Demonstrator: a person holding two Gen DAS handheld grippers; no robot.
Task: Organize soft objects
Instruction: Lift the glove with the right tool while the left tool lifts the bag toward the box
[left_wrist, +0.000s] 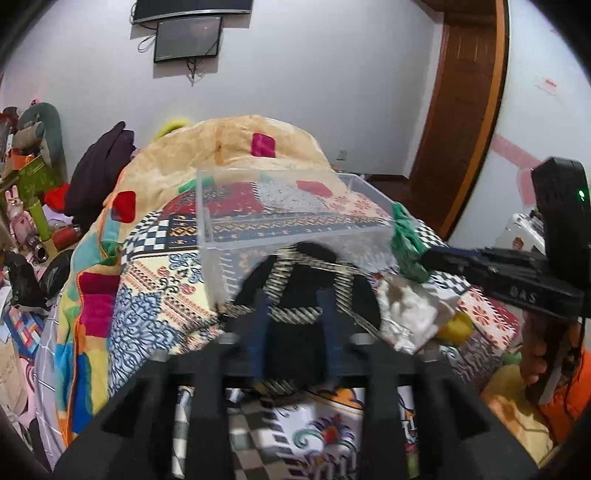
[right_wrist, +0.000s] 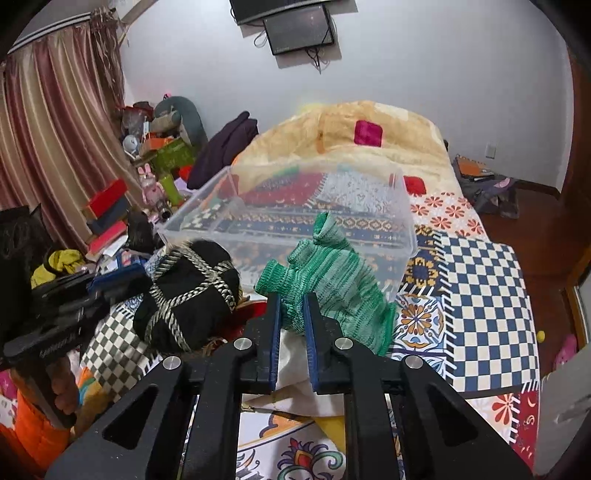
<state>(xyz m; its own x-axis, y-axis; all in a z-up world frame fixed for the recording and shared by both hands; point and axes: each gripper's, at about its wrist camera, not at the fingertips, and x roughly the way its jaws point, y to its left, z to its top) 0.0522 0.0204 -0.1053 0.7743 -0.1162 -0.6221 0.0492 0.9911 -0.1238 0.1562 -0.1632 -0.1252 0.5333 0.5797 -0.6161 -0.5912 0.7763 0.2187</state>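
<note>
My left gripper (left_wrist: 295, 299) is shut on a black knitted item with silver braid (left_wrist: 303, 288), held above the bed just in front of a clear plastic box (left_wrist: 295, 221). The black item also shows in the right wrist view (right_wrist: 192, 291). My right gripper (right_wrist: 291, 299) is shut on a green knitted glove (right_wrist: 332, 280), lifted near the box's (right_wrist: 288, 221) front right corner. The glove shows at the right in the left wrist view (left_wrist: 406, 240), with the right gripper's body (left_wrist: 517, 273) behind it.
The box sits on a bed with a patterned quilt (right_wrist: 480, 280) and a folded cream blanket (right_wrist: 369, 122) behind it. A white cloth (left_wrist: 413, 310) and a yellow item (left_wrist: 458, 328) lie on the bed. Clutter (right_wrist: 155, 173) fills the left side.
</note>
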